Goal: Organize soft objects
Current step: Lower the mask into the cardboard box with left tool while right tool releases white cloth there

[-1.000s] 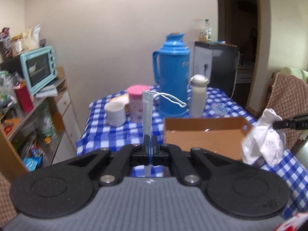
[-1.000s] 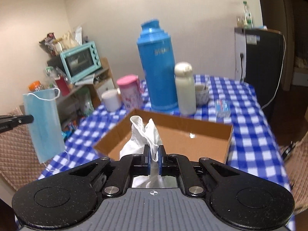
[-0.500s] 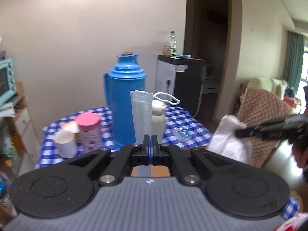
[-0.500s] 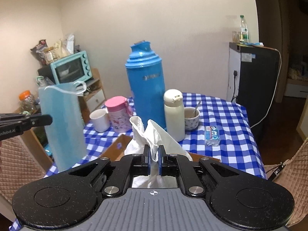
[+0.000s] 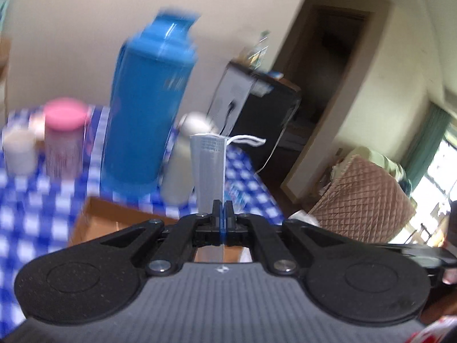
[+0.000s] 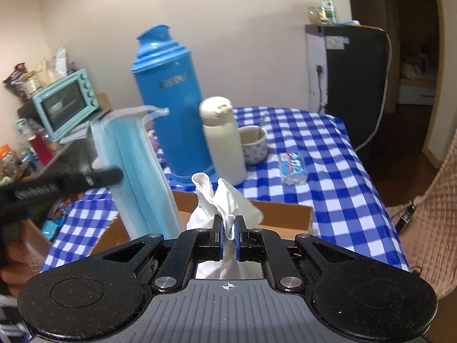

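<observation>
My left gripper (image 5: 220,208) is shut on a light blue face mask (image 5: 208,171), which stands edge-on above its fingers with a white ear loop trailing right. In the right wrist view the same mask (image 6: 137,171) hangs at the left, over the left end of the open cardboard box (image 6: 285,217), pinched by the left gripper's fingertips (image 6: 105,175). My right gripper (image 6: 227,228) is shut on a crumpled white cloth (image 6: 225,197) above the box's near side. The box (image 5: 114,217) lies low in the blurred left wrist view.
A tall blue thermos (image 6: 171,100), cream bottle (image 6: 222,143), patterned cup (image 6: 254,143) and tissue pack (image 6: 292,164) stand beyond the box on the blue checked tablecloth (image 6: 328,157). A pink cup (image 5: 65,140) and white cup (image 5: 18,151) sit left. Quilted chair (image 5: 362,200) at right.
My left gripper has swung right and down with the mask, bringing it over the box beside the cloth. My right gripper has shifted a little, still holding the cloth above the box.
</observation>
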Demonstrator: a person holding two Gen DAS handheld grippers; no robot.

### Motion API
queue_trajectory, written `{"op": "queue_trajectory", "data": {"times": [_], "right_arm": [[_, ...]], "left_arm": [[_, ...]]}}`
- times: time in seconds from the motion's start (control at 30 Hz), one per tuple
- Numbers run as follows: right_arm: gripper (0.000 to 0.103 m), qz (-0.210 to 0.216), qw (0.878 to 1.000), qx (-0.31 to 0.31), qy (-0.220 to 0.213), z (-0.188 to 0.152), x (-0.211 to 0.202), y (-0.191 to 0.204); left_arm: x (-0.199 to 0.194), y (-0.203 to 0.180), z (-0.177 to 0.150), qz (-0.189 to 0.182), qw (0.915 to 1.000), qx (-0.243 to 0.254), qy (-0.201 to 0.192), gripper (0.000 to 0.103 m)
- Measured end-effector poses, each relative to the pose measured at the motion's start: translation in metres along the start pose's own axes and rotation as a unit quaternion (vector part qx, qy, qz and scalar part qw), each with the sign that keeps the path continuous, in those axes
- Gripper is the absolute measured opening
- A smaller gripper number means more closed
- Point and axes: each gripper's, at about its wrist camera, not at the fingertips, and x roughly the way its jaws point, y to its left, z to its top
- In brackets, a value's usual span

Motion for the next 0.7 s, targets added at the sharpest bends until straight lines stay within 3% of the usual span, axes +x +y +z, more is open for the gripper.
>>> {"op": "queue_trajectory", "data": {"times": [0.1, 0.27, 0.37, 0.5, 0.7], "right_arm": [[0.007, -0.006, 1.0, 0.008, 0.008, -0.006, 0.005, -0.007], [0.007, -0.01, 1.0, 0.013, 0.02, -0.016, 0.01, -0.013], [0.007, -0.008, 0.999, 0.022, 0.028, -0.021, 0.016, -0.013], [0.007, -0.007, 0.999, 0.028, 0.032, -0.026, 0.021, -0.01], [0.008, -0.013, 0.999, 0.026, 0.017, -0.025, 0.022, -0.005]], "left_arm": [[0.034, 0.027, -0.023, 0.033, 0.9959, -0.058, 0.062, 0.001], [0.058, 0.06, -0.048, 0.096, 0.9846, -0.07, 0.128, 0.001], [0.059, 0.061, -0.05, 0.125, 0.9807, -0.019, 0.149, 0.007], [0.052, 0.051, -0.05, 0.15, 0.9732, 0.066, 0.161, 0.03], [0.033, 0.047, -0.045, 0.154, 0.9699, 0.109, 0.154, 0.035]]}}
